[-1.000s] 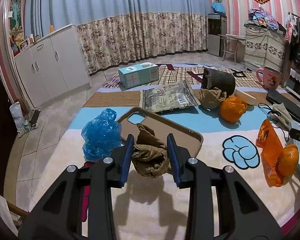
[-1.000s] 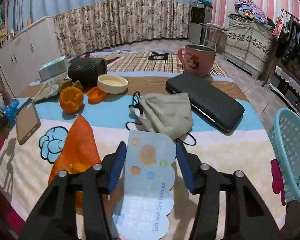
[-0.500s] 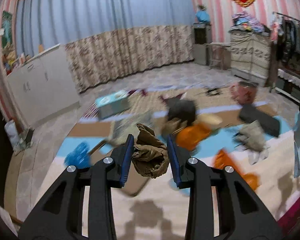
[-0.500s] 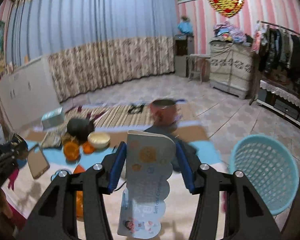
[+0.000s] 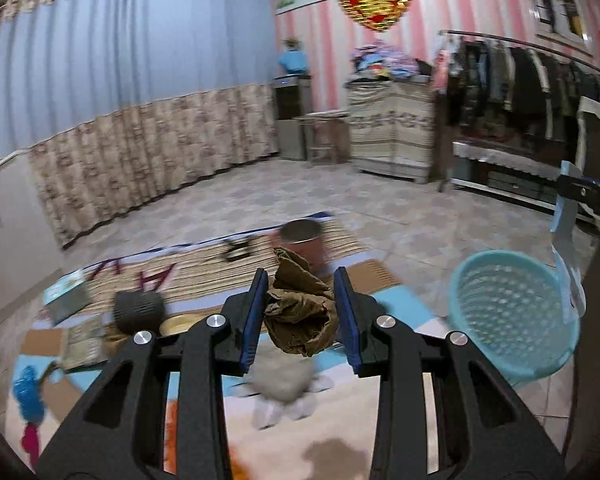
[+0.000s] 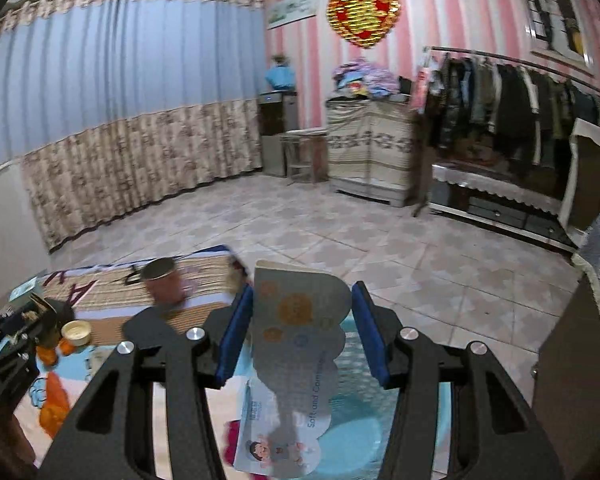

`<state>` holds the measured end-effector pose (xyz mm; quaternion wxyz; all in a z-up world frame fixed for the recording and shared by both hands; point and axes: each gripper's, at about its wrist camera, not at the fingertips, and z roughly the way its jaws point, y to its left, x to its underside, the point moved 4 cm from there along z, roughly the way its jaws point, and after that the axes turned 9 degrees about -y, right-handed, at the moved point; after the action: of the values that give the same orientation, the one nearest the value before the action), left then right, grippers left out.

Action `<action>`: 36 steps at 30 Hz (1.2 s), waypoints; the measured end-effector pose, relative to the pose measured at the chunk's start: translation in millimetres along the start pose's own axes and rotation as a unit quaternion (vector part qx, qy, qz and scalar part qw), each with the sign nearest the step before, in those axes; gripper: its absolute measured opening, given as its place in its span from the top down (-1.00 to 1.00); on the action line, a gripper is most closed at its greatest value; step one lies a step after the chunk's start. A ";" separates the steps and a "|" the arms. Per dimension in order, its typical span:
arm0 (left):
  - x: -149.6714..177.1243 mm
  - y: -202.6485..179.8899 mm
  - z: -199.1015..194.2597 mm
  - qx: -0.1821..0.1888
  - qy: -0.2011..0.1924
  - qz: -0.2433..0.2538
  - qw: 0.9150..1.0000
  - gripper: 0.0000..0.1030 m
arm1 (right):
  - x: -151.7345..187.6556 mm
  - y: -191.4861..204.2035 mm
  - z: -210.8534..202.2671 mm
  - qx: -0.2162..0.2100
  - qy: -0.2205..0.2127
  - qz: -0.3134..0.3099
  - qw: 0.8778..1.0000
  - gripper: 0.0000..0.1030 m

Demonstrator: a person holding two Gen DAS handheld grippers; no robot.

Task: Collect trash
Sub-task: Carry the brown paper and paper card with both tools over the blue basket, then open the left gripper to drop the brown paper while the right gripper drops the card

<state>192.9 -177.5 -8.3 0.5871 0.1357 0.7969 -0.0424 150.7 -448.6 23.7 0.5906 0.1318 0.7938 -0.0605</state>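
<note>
Bedding printed in blue, cream and tan (image 5: 392, 300) lies below both hands, blurred. Nearest, the left gripper (image 5: 300, 316) has its fingers clenched on a crumpled brown rag (image 5: 300, 316); a pale cloth (image 5: 284, 380) lies under them. The right gripper (image 6: 296, 328) has its fingers grasping a blue-printed paper packet (image 6: 296, 344), which hangs over the turquoise basket (image 5: 508, 312) on the tiled floor (image 6: 340, 232). Farther on the bedding stand a pink mug (image 5: 304, 240) and a black ribbed cylinder (image 5: 138, 310). Beyond, curtains (image 6: 120, 100) and a clothes rack (image 6: 520, 92) line the walls.
</note>
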 end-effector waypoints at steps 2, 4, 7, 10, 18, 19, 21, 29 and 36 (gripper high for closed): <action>-3.2 -28.0 6.9 0.019 -0.003 0.006 1.000 0.36 | -2.5 -17.9 4.6 0.011 0.001 0.004 1.000 0.01; -7.5 -55.6 15.7 0.038 -0.004 0.012 0.999 0.36 | -3.3 -35.7 10.6 0.022 0.004 0.003 1.000 0.01; -13.0 -85.2 23.5 0.062 -0.004 0.010 0.998 0.36 | 0.7 -56.0 19.7 0.032 0.013 0.002 0.999 0.02; -15.7 -116.9 32.2 0.087 0.002 0.008 0.996 0.36 | 10.0 -72.3 29.8 0.036 0.027 0.007 0.999 0.02; -6.7 -176.9 62.5 0.119 0.020 0.033 0.992 0.36 | 26.1 -96.8 39.3 0.042 0.040 0.029 0.998 0.02; -4.6 -182.1 67.4 0.125 0.025 0.032 0.991 0.36 | 26.2 -98.8 41.0 0.044 0.039 0.031 0.998 0.02; -1.3 -188.7 73.0 0.132 0.032 0.034 0.990 0.36 | 26.9 -99.5 45.9 0.047 0.036 0.030 0.998 0.02; 8.7 -202.9 97.1 0.147 0.048 0.049 0.987 0.31 | 36.7 -94.8 59.6 0.053 0.040 0.040 0.997 0.02; 2.0 -198.7 93.1 0.134 0.037 0.043 0.989 -0.31 | 35.7 -96.0 60.6 0.060 0.035 0.036 0.997 0.02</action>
<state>225.5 -389.0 -57.0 0.5353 0.2486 0.7985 -0.1183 170.1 -550.9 -33.9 0.5550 0.1978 0.8038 -0.0821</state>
